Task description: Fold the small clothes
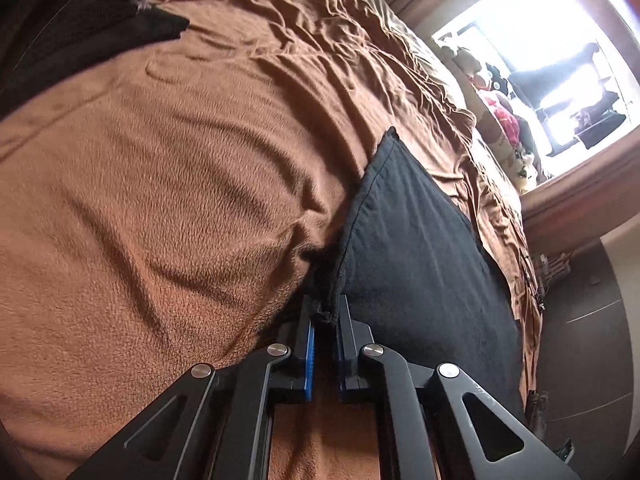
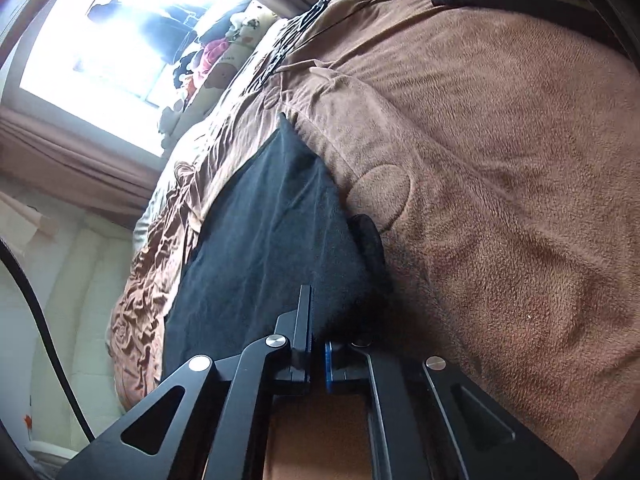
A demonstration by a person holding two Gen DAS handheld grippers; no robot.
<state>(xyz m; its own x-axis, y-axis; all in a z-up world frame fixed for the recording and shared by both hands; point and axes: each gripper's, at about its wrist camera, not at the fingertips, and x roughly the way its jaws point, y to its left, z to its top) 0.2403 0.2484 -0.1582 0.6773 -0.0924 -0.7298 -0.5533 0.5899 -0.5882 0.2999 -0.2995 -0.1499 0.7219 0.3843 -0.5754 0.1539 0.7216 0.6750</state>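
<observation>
A small black garment (image 1: 420, 248) lies on a brown fleece blanket (image 1: 160, 200) that covers a bed. My left gripper (image 1: 325, 312) is shut on one near corner of the garment, with the cloth bunched between the blue pads. In the right wrist view the same black garment (image 2: 264, 232) stretches away from me. My right gripper (image 2: 318, 320) is shut on its other near edge, and the cloth hides the right finger's tip. Both views are rolled sideways.
A second dark garment (image 1: 88, 32) lies further off on the blanket. Stuffed toys (image 2: 224, 60) sit by a bright window (image 2: 120, 20) at the bed's far end. Dark floor (image 1: 580, 320) shows beyond the bed edge. A black cable (image 2: 36, 300) hangs at the left.
</observation>
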